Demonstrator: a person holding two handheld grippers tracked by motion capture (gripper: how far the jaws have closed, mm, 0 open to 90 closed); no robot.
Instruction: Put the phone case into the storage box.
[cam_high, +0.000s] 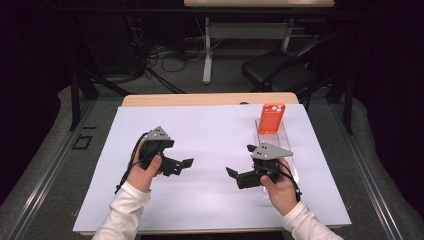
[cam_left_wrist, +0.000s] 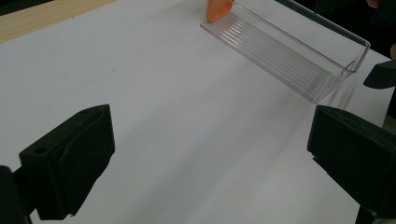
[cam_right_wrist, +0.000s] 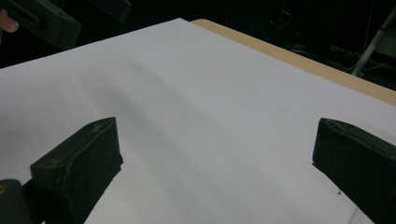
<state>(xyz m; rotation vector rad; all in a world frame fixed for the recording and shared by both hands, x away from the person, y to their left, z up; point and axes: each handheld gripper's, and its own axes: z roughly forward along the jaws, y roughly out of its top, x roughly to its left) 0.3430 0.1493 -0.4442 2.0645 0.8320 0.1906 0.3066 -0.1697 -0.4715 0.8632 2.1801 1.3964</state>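
An orange phone (cam_high: 271, 117) stands upright at the far end of a clear plastic tray (cam_high: 280, 142) on the right of the white sheet (cam_high: 210, 135). My left gripper (cam_high: 180, 155) rests low over the sheet at centre left, pointing right, open with nothing between its jaws. My right gripper (cam_high: 240, 161) sits just beside the tray's near end, pointing left, open too. In the left gripper view the left gripper (cam_left_wrist: 210, 158) faces the clear plastic tray (cam_left_wrist: 289, 51) and the orange phone (cam_left_wrist: 217, 9). The right gripper (cam_right_wrist: 215, 158) looks over bare white sheet (cam_right_wrist: 210, 93).
The wooden table edge (cam_high: 210, 99) shows beyond the sheet. A black chair (cam_high: 280, 70) and another desk's leg (cam_high: 207, 55) stand on the floor behind. The opposite gripper appears at the right edge (cam_left_wrist: 380, 74) and at the top left (cam_right_wrist: 42, 18).
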